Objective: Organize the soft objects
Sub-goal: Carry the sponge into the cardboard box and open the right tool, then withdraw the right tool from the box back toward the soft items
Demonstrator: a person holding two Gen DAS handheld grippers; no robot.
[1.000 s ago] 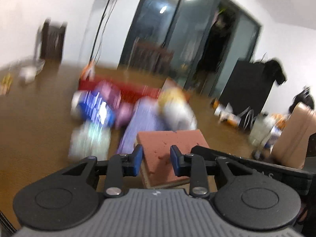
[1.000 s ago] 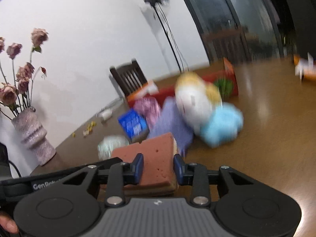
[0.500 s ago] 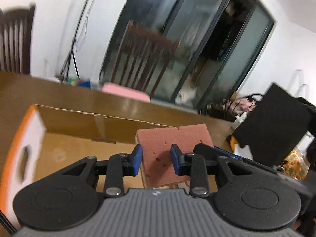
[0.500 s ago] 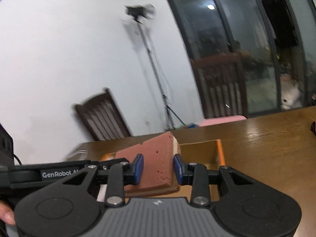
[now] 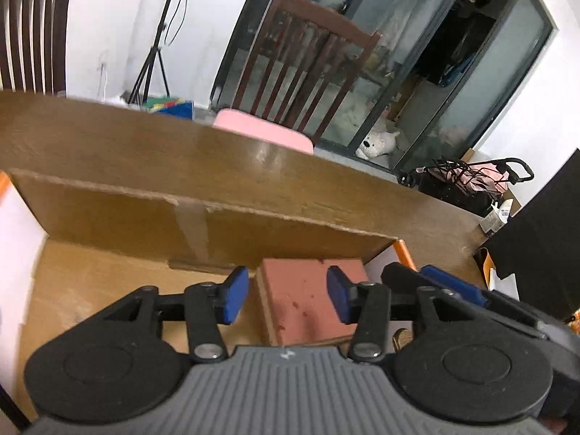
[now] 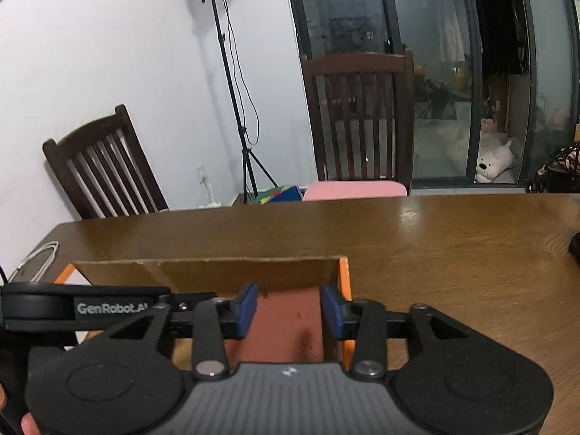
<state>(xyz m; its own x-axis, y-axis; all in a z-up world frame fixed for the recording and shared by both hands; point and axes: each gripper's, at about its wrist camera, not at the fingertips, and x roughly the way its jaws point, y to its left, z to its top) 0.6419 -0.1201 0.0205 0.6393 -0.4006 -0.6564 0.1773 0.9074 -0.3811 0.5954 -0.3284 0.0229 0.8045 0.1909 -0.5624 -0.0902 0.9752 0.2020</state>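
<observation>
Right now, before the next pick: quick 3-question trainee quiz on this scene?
1. True or false: the red sponge lies on the bare table.
2. The sponge sits at which part of the cardboard box? A) the end on the right in both views B) the left end C) the middle
3. Are the left gripper and right gripper clamped on the sponge?

Key: 1 false, it is inside the box. 2 A. 3 No: both jaws have just been opening, with the sponge between them, unclamped.

Past my wooden counter (image 6: 435,239) I see a white wall (image 6: 108,54), two dark chairs (image 6: 362,116), one with a pink cushion (image 6: 355,190), a light stand (image 6: 232,83) and glass doors (image 6: 453,72).
</observation>
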